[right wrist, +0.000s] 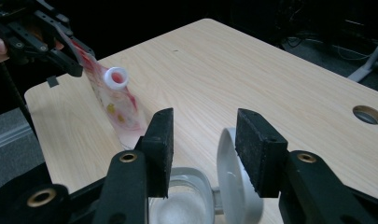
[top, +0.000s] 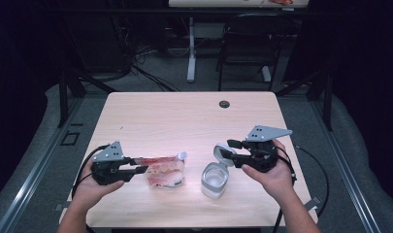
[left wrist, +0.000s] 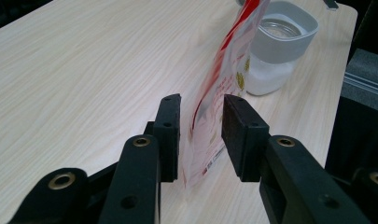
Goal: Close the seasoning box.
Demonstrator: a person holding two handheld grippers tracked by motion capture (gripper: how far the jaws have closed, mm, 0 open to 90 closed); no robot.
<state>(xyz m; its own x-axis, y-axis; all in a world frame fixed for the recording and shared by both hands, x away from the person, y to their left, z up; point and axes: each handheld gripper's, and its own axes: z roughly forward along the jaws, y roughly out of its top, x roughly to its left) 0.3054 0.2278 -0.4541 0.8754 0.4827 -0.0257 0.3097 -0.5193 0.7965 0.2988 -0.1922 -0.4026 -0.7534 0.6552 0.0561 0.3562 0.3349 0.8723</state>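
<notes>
A red and white spouted pouch (top: 165,172) stands on the wooden table (top: 184,116), its white spout (right wrist: 116,77) uncapped and pointing up. My left gripper (top: 141,165) has its jaws on either side of the pouch's left edge (left wrist: 210,126), with a gap still showing at the left pad, so it is open. To the right of the pouch is a clear jar (top: 214,180) with a grey collar and white powder inside, its hinged lid (top: 223,153) flipped up. My right gripper (right wrist: 203,126) is open, its jaws straddling the raised lid (right wrist: 235,186) without touching it.
A round cable hole (top: 224,104) sits near the table's far edge. Beyond the table stand a dark chair (top: 245,48) and a white desk leg (top: 191,48). Cables trail from both grippers off the near corners.
</notes>
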